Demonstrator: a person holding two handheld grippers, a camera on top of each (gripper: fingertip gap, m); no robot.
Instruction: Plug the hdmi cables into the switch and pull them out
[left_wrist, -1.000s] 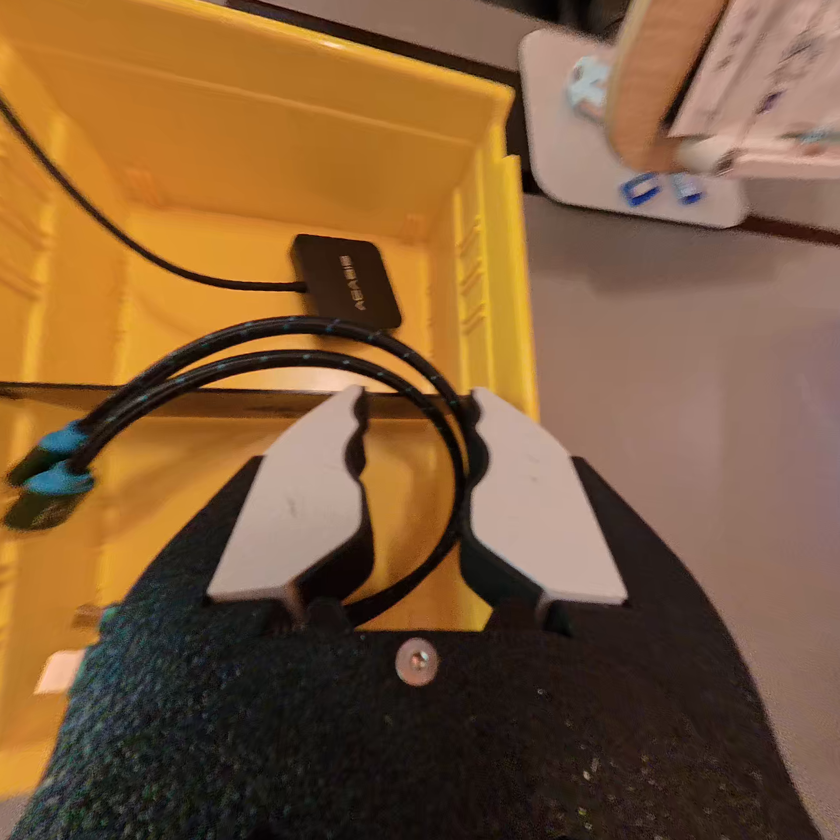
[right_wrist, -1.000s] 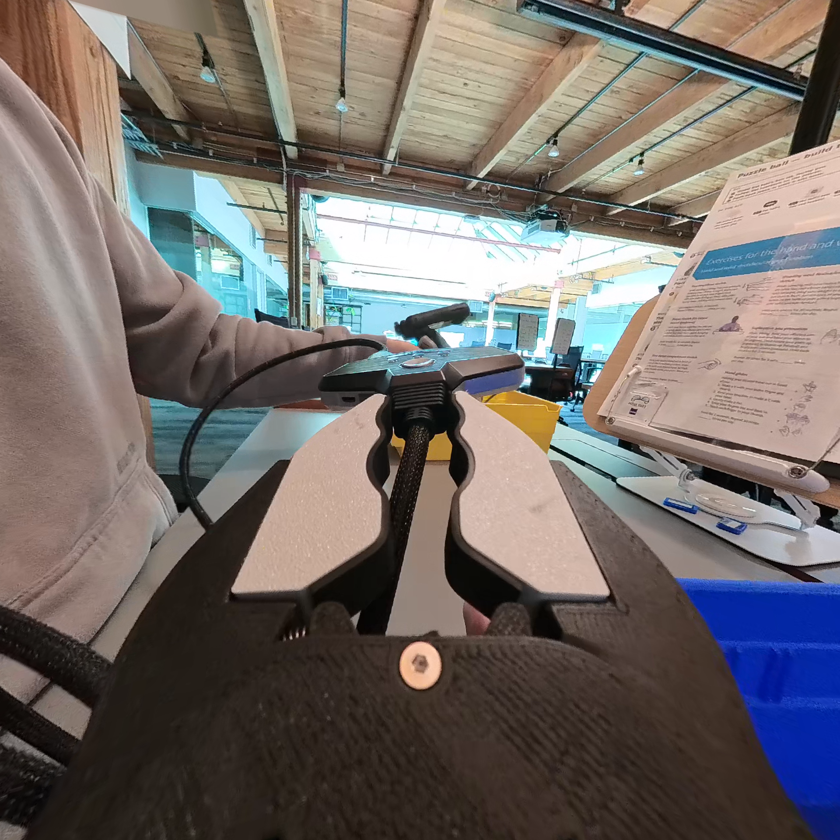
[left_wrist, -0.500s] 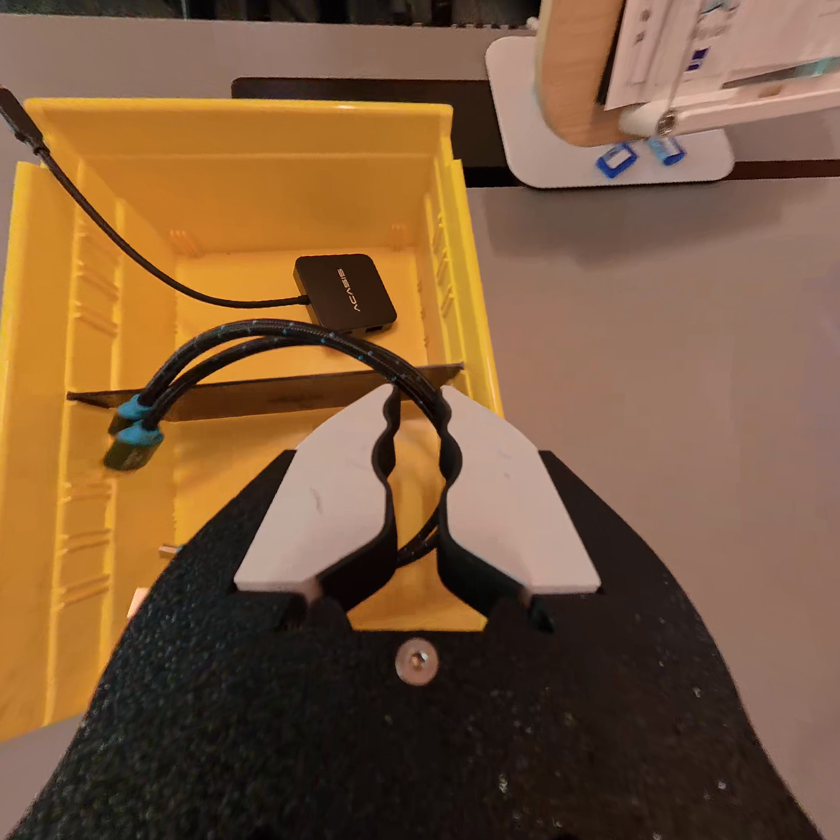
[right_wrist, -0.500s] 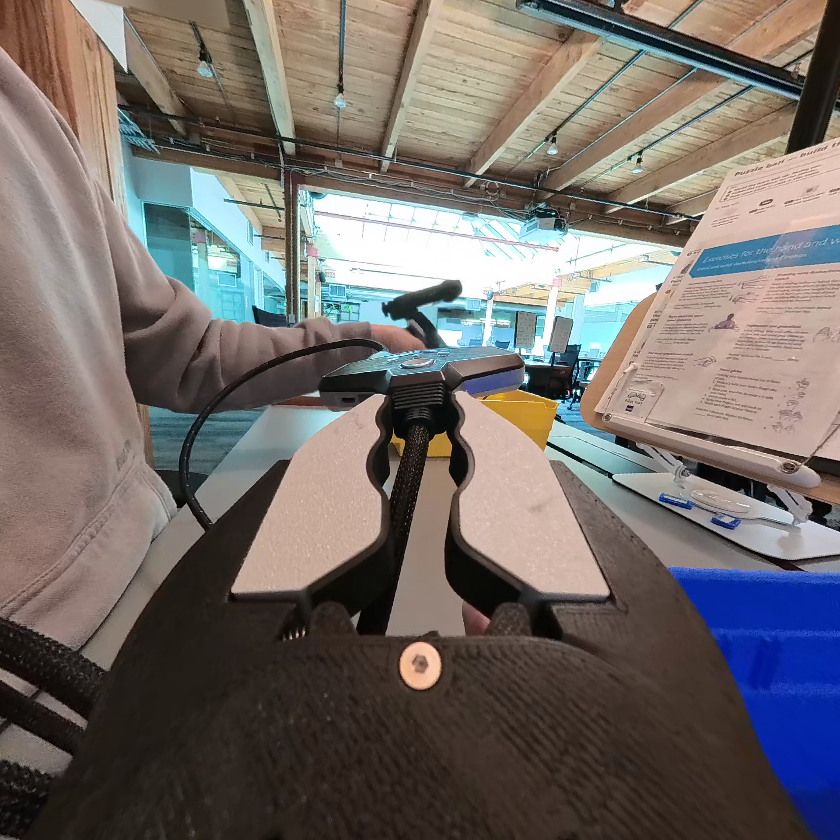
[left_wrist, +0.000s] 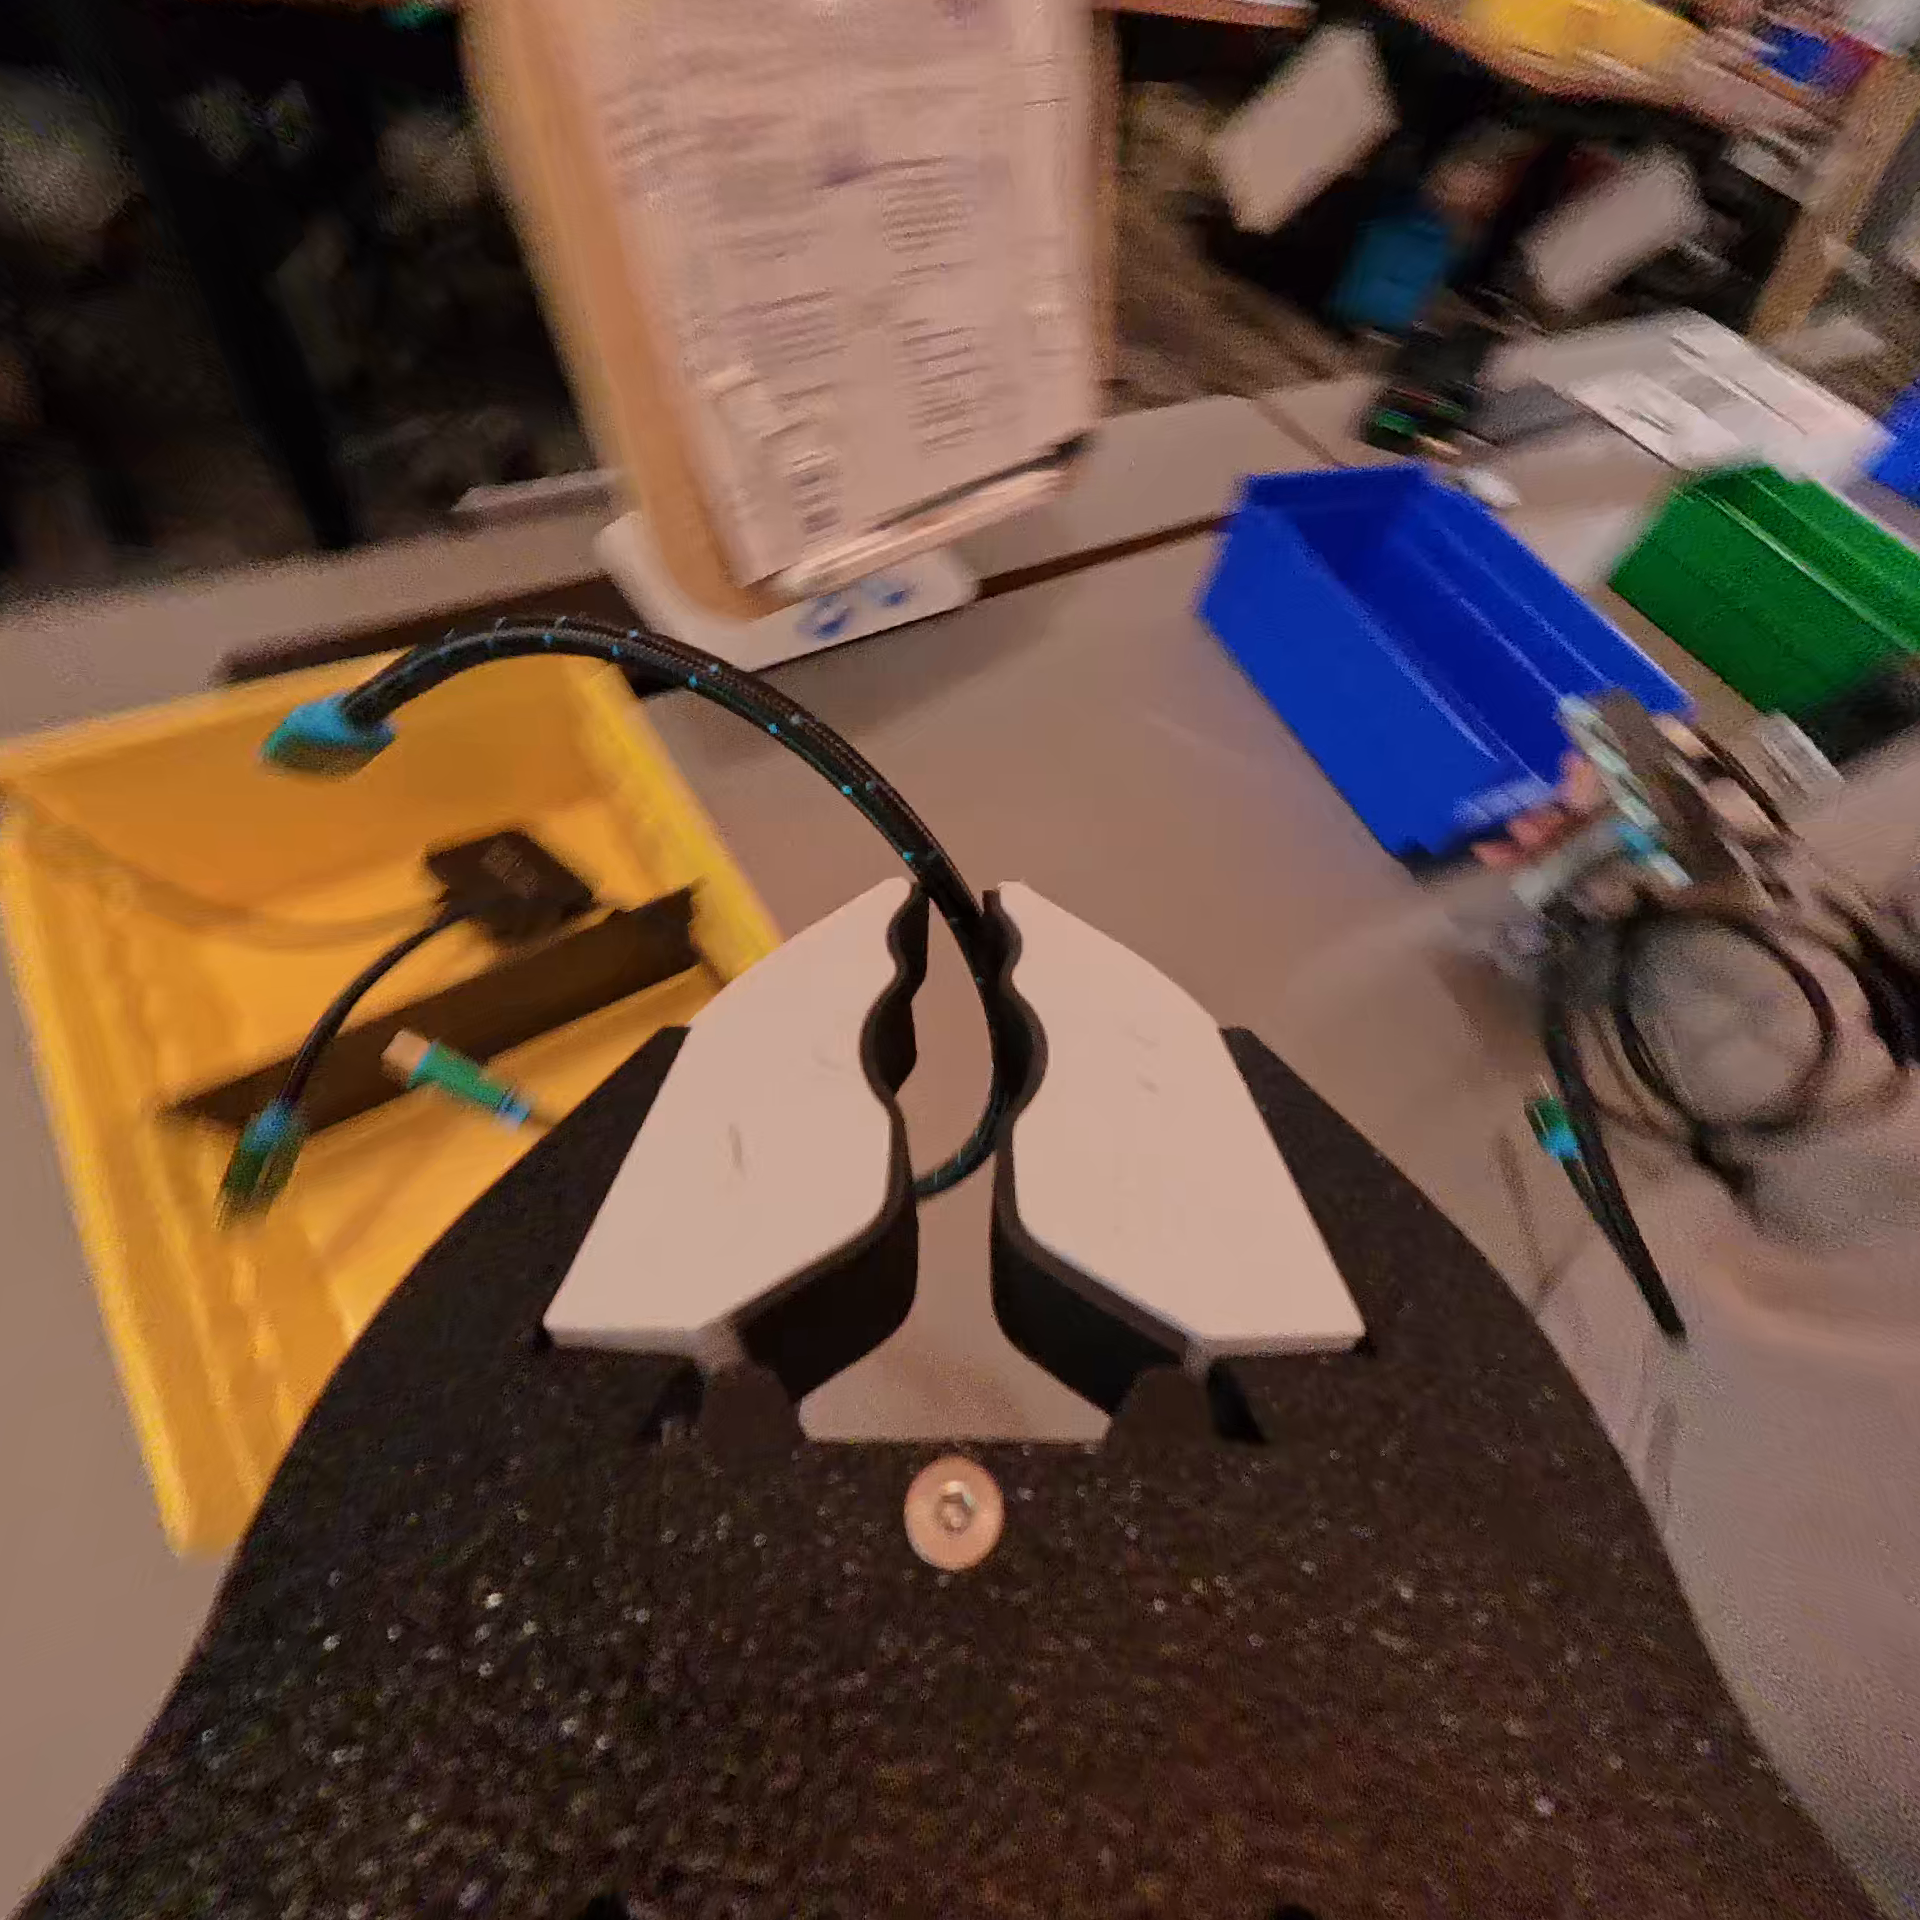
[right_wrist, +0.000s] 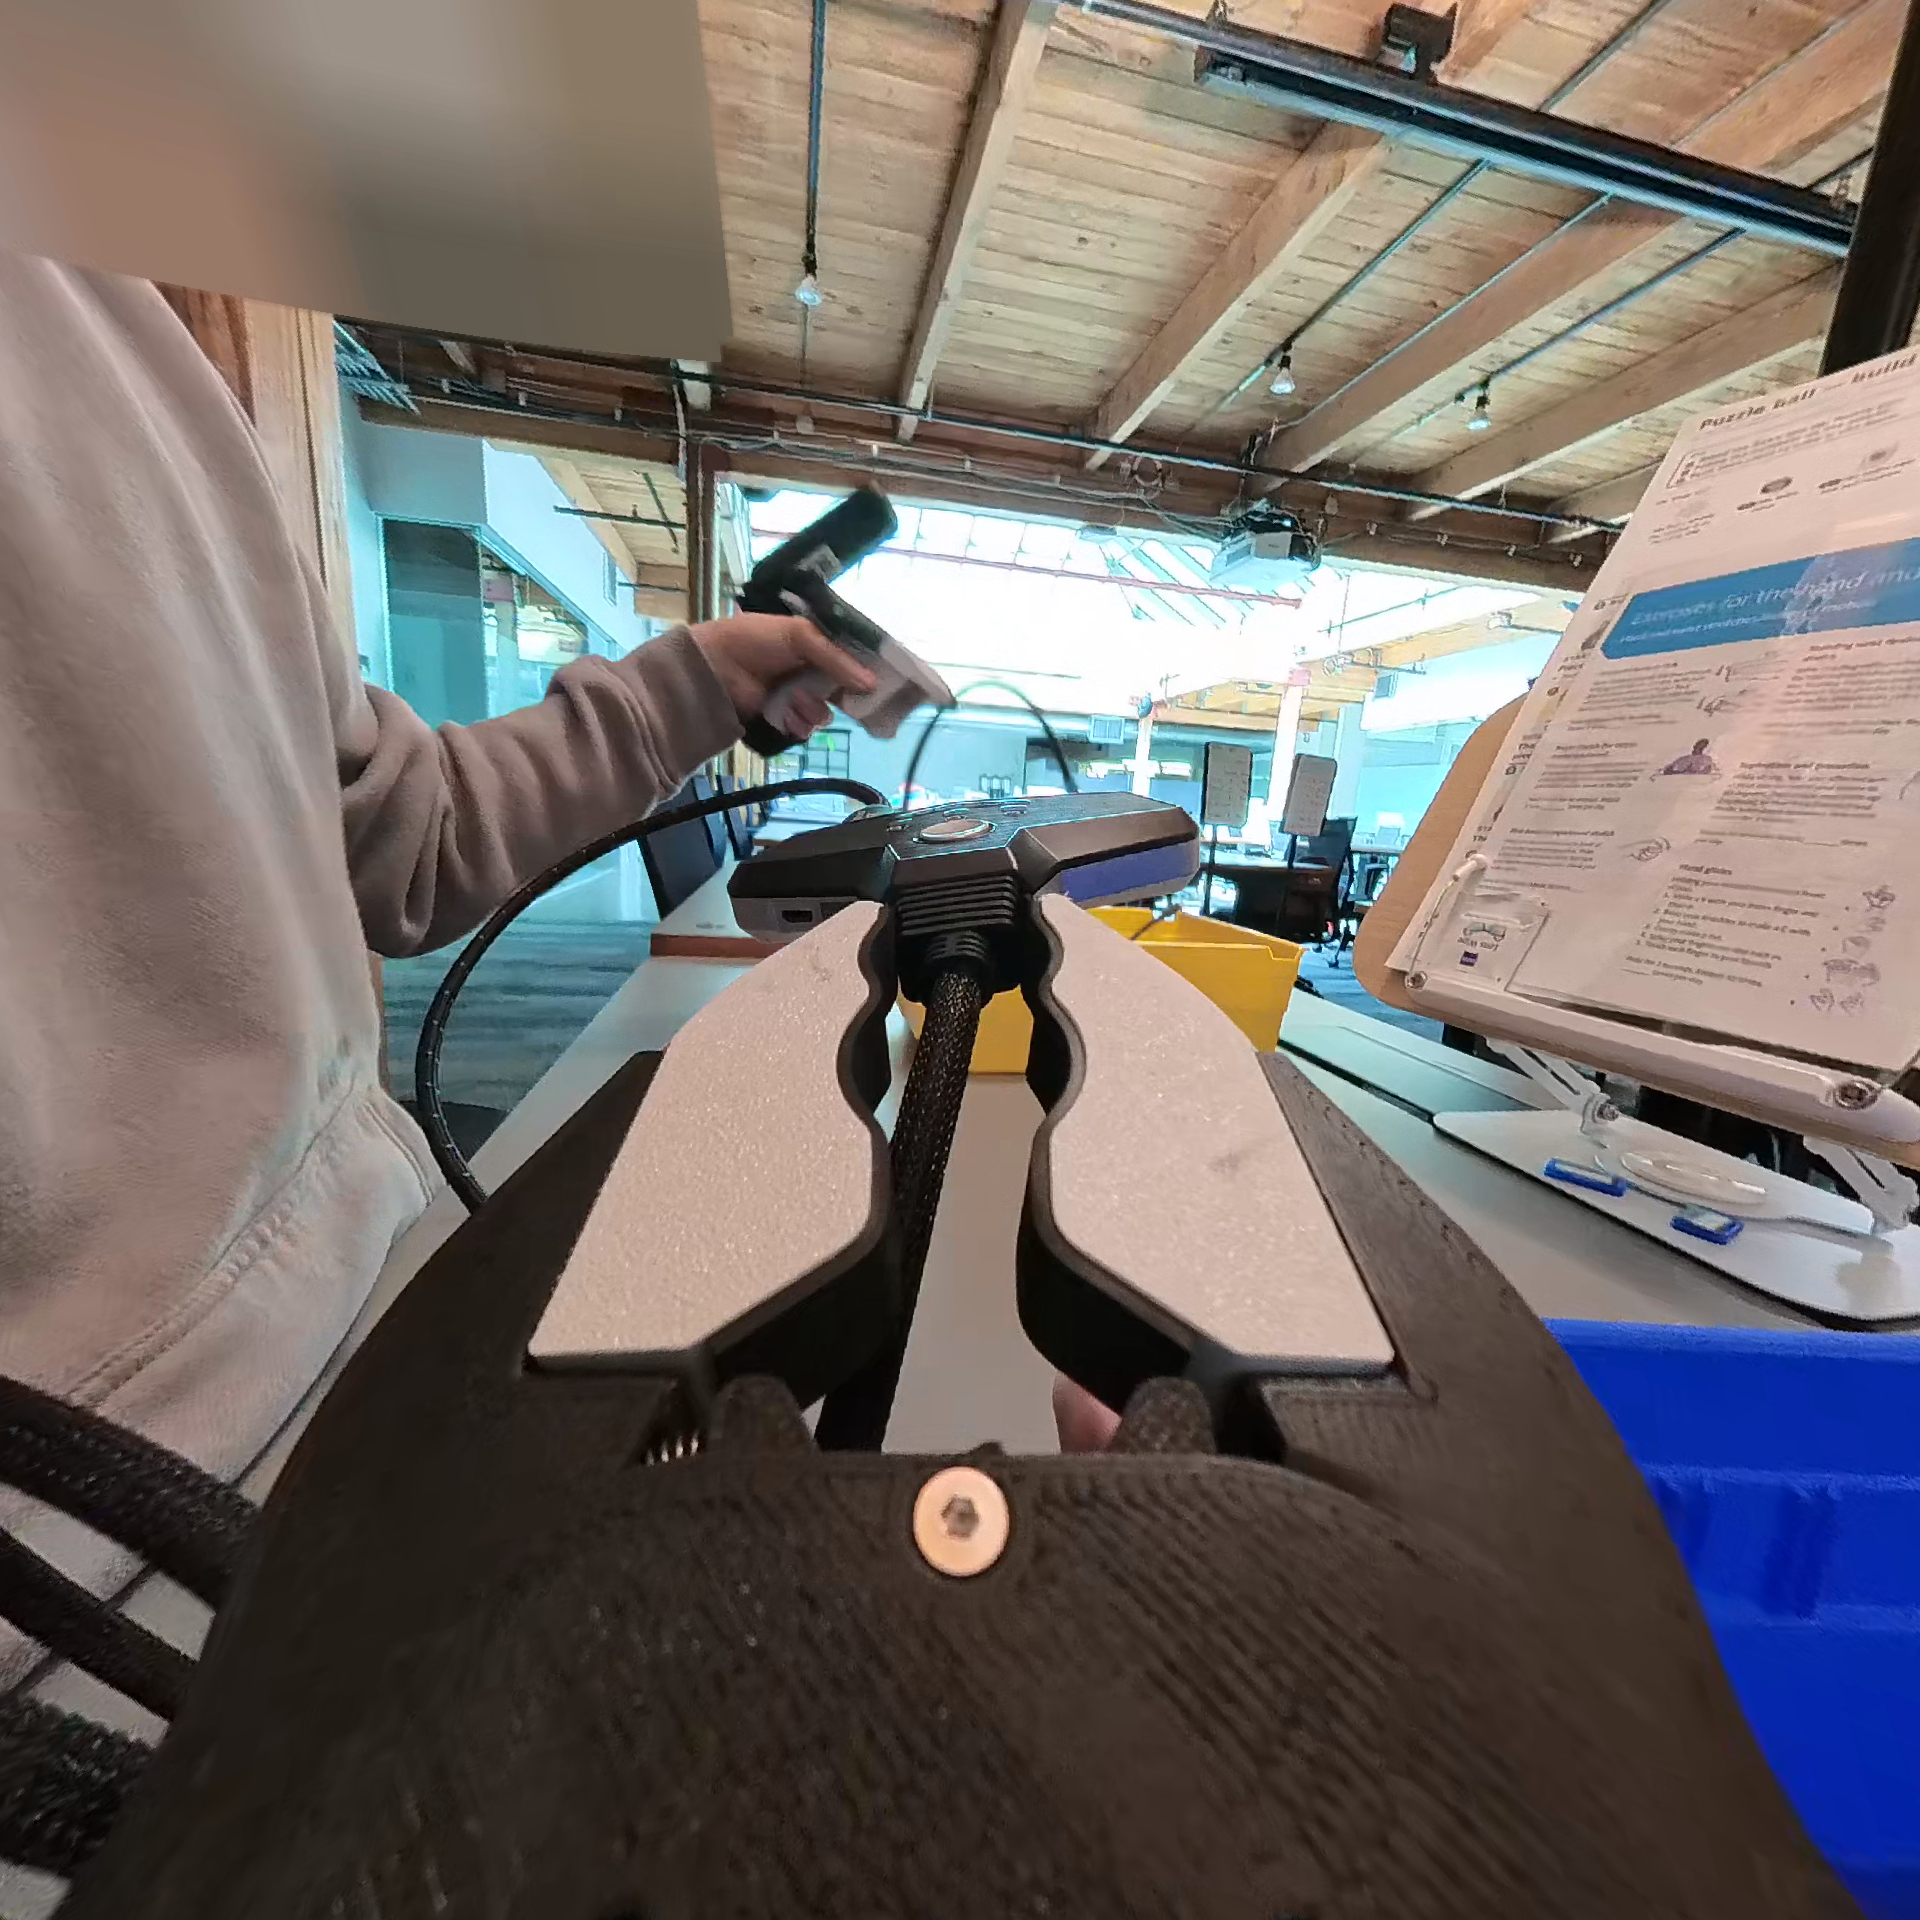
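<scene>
My left gripper (left_wrist: 956, 906) is shut on a black braided HDMI cable (left_wrist: 831, 769). The cable arches up and to the left, and its blue plug (left_wrist: 324, 734) hangs in the air over the yellow bin (left_wrist: 156, 1247). My right gripper (right_wrist: 958, 935) is shut on the cable neck of the black switch (right_wrist: 966, 844) and holds it level above the table. The switch cable (right_wrist: 935, 1122) runs back between the fingers. In the left wrist view the right gripper with the switch (left_wrist: 1621, 821) is blurred at the far right. In the right wrist view the left gripper (right_wrist: 831, 644) is held high in a hand.
The yellow bin holds a small black adapter (left_wrist: 509, 875), another blue plug (left_wrist: 260, 1143) and a green connector (left_wrist: 447, 1075). A blue bin (left_wrist: 1403, 644), a green bin (left_wrist: 1787, 592) and a document stand (left_wrist: 831, 312) stand on the grey table. Cable coils (left_wrist: 1714, 1029) lie at the right.
My left gripper has closed on the HDMI cable, lifted it out of the yellow bin and swung up and to the right. My right gripper has kept still with the switch.
</scene>
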